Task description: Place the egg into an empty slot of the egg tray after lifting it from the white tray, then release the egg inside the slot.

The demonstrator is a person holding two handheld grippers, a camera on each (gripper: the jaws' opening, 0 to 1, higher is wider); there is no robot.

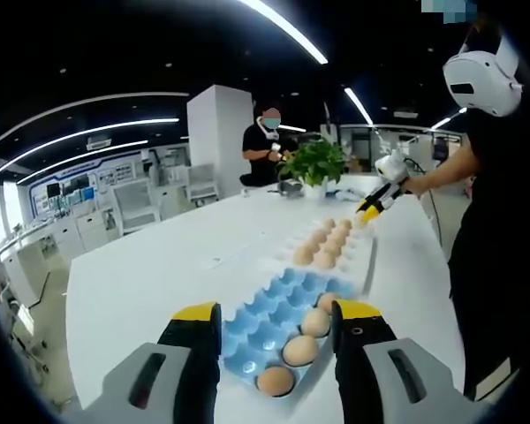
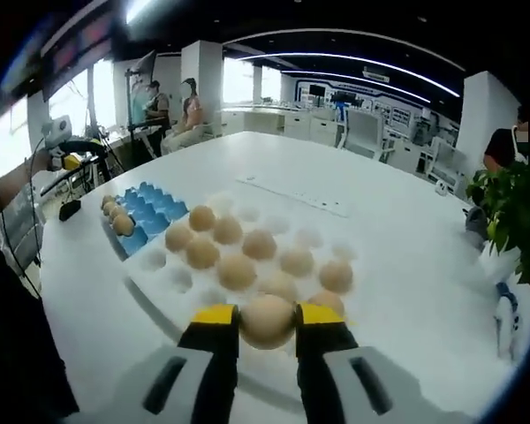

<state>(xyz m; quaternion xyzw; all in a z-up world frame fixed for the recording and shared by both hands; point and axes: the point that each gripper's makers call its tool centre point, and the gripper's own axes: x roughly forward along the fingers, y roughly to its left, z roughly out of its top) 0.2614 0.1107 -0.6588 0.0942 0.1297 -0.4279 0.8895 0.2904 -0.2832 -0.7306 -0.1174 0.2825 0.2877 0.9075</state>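
Egg (image 2: 268, 320) pinched between the right gripper (image 2: 267, 323) jaws, just above the near edge of the white tray (image 2: 163, 276).

Closed tight on that egg from both sides, yellow pads touching its shell, with other eggs in the white tray's cups right behind it. Blue egg tray (image 2: 155, 208) butted against the far-left end of the white tray, a row of eggs along its outer edge. Left gripper (image 1: 276, 329) spread wide and holding nothing, hovering over the blue egg tray's (image 1: 274, 322) end opposite the white tray (image 1: 336, 240). Potted plant (image 1: 314, 164) beyond the white tray.
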